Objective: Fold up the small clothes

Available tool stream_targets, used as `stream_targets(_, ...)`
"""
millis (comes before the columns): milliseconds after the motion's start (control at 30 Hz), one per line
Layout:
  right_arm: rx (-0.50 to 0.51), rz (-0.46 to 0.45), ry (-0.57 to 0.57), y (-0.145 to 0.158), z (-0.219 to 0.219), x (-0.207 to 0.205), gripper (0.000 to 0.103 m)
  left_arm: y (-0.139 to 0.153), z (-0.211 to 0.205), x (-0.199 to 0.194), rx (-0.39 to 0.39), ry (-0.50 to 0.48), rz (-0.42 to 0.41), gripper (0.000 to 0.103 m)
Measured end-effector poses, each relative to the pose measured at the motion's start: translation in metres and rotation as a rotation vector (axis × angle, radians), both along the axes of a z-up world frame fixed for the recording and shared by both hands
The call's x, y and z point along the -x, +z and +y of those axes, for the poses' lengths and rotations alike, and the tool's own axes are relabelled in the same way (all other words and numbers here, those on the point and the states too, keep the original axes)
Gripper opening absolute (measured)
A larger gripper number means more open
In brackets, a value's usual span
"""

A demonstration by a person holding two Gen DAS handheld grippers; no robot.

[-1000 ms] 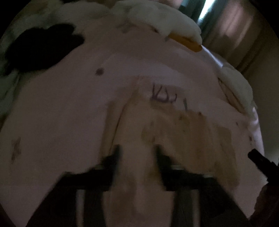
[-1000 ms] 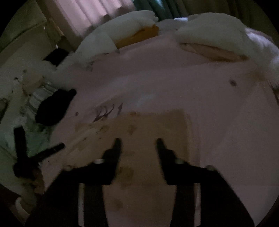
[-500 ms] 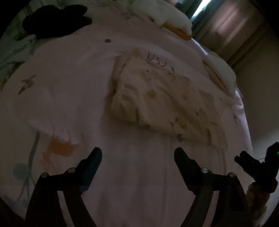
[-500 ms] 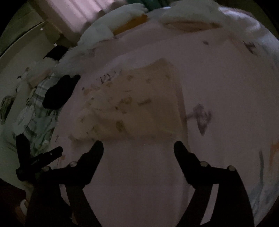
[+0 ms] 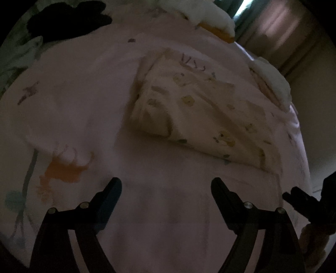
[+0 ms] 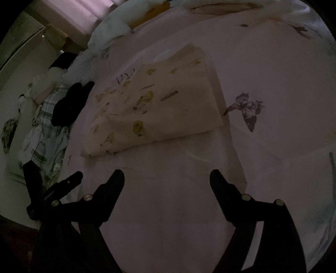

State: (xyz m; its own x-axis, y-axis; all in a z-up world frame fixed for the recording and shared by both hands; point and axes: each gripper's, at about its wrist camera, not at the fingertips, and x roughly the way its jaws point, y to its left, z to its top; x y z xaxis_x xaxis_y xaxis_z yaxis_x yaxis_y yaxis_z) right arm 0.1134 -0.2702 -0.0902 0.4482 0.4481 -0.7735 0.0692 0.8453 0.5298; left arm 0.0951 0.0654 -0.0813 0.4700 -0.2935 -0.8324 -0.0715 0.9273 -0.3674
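Note:
A folded cream garment (image 5: 195, 113) with small yellow prints lies flat on the pink bedsheet (image 5: 88, 100); the right wrist view shows the garment (image 6: 155, 105) too. My left gripper (image 5: 166, 184) hovers open over bare sheet, short of the garment's near edge, with nothing between its fingers. My right gripper (image 6: 167, 176) is likewise open and empty, just short of the garment's near edge. Each wrist view catches the other gripper at its side: the right one (image 5: 304, 201) at right, the left one (image 6: 52, 184) at left.
A black garment (image 5: 69, 19) and pale patterned clothes (image 6: 44, 134) lie at the bed's far left. White bedding with an orange trim (image 5: 210, 16) is bunched at the head. Printed animals (image 5: 65, 166) and a butterfly (image 6: 245, 109) mark the sheet. Curtains (image 5: 289, 31) hang behind.
Both grippers were over the garment with their jaws narrow. They have pulled back off it and spread wide, leaving it folded on the sheet.

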Motion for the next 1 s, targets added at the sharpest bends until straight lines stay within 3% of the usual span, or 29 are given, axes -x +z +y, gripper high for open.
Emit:
stream_targets(100,-0.011,0.005,0.000,-0.006,0.001,-0.002,0.084,-0.010,0.004,-0.002,0.058,0.013,0.017,0.087)
stream_targets(267,-0.020,0.050,-0.006,-0.025,0.002,-0.012,0.086,-0.012,0.002,-0.005,0.086,-0.029,-0.012,0.087)
stream_targets(433,-0.050,0.025,-0.019,-0.027,0.005,-0.023,0.089,-0.018,0.011,-0.021,0.243,0.005,-0.016,0.087)
stream_targets(600,-0.166,0.020,-0.079,-0.036,-0.004,-0.041,0.089,-0.026,0.020,-0.044,0.391,0.075,-0.026,0.087)
stream_targets(733,-0.266,0.021,-0.156,-0.043,-0.013,-0.057,0.088,-0.028,0.022,-0.064,0.442,0.109,-0.033,0.086)
stream_targets(833,-0.274,0.012,-0.180,-0.043,-0.013,-0.073,0.085,-0.030,0.019,-0.081,0.457,0.138,-0.036,0.086)
stream_targets(900,-0.254,0.014,-0.183,-0.042,-0.009,-0.084,0.082,-0.030,0.015,-0.091,0.430,0.142,-0.025,0.071)
stream_targets(1000,-0.194,0.014,-0.166,-0.038,0.001,-0.103,0.064,-0.029,0.011,-0.100,0.336,0.153,0.016,0.041)
